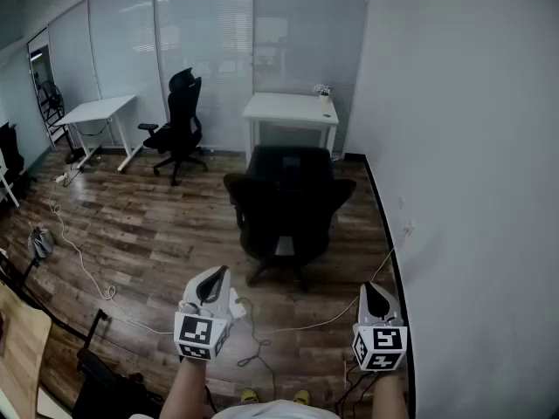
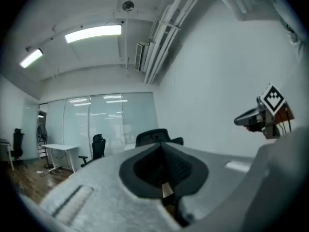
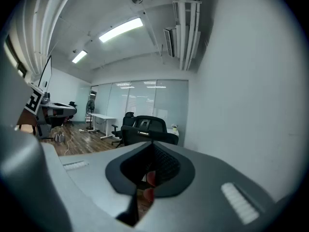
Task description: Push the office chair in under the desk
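A black office chair stands on the wood floor with its back toward me, in front of a small white desk against the glass wall. The chair shows beyond the left jaws, and the chair likewise beyond the right jaws. My left gripper and right gripper are held low, well short of the chair, touching nothing. Both are shut and empty.
A second black chair and another white desk stand at the back left. White and dark cables trail over the floor between me and the chair. A white wall runs along the right.
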Demonstrator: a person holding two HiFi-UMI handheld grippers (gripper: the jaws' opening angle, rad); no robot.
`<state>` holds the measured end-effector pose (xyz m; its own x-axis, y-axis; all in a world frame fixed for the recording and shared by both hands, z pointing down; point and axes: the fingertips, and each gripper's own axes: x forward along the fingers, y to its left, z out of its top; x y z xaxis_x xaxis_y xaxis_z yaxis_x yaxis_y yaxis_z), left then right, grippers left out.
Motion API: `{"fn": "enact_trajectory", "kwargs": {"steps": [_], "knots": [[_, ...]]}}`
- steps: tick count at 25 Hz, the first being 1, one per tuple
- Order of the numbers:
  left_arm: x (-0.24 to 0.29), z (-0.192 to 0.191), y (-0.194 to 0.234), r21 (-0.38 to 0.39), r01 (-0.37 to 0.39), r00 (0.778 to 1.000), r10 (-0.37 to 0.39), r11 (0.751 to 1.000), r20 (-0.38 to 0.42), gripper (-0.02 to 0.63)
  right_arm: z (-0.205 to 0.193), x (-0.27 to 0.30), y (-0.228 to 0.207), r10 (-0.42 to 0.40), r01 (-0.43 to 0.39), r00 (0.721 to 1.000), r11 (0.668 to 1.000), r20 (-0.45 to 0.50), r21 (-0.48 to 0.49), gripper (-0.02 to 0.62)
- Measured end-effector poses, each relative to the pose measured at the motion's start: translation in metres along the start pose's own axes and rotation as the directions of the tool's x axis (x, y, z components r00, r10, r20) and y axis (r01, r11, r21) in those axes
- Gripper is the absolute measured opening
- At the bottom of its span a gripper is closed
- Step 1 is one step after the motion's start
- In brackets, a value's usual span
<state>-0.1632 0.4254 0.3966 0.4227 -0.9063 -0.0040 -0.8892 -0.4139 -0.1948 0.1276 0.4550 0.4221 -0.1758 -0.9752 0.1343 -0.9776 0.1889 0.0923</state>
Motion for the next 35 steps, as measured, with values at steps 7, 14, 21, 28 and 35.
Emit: {"fn": "enact_trajectory", "kwargs": {"steps": [7, 14, 21, 28, 35], "knots": [[0.003, 0.004, -0.001, -0.004, -0.009, 1.0, 0.009, 1.0, 0.004, -0.002, 0.0, 0.005, -0.004, -0.004, 0.004, 1.0, 1.0, 0.006, 0.004, 0.002], [0.003, 0.003, 0.0, -0.004, -0.014, 1.0, 0.014, 1.0, 0.0, -0.002, -0.001, 0.007, -0.003, -0.005, 0.005, 1.0, 0.999, 0.024, 0.035, 0.001], [0.006, -0.001, 0.002, 0.004, -0.015, 1.0, 0.015, 1.0, -0.013, -0.002, -0.005, 0.015, 0.001, 0.002, -0.003, 1.0, 0.999, 0.022, 0.048, 0.005], [0.006, -0.006, -0.004, 0.0, -0.003, 1.0, 0.003, 1.0, -0.026, 0.048, -0.012, 0.013, 0.003, 0.037, -0.038, 0.999, 0.998, 0.006, 0.056, 0.058], [0.012, -0.01, -0.015, -0.004, 0.012, 0.999, -0.012, 1.0, -0.048, 0.072, -0.017, 0.013, -0.003, 0.065, -0.065, 0.998, 0.996, 0.006, 0.054, 0.115]]}}
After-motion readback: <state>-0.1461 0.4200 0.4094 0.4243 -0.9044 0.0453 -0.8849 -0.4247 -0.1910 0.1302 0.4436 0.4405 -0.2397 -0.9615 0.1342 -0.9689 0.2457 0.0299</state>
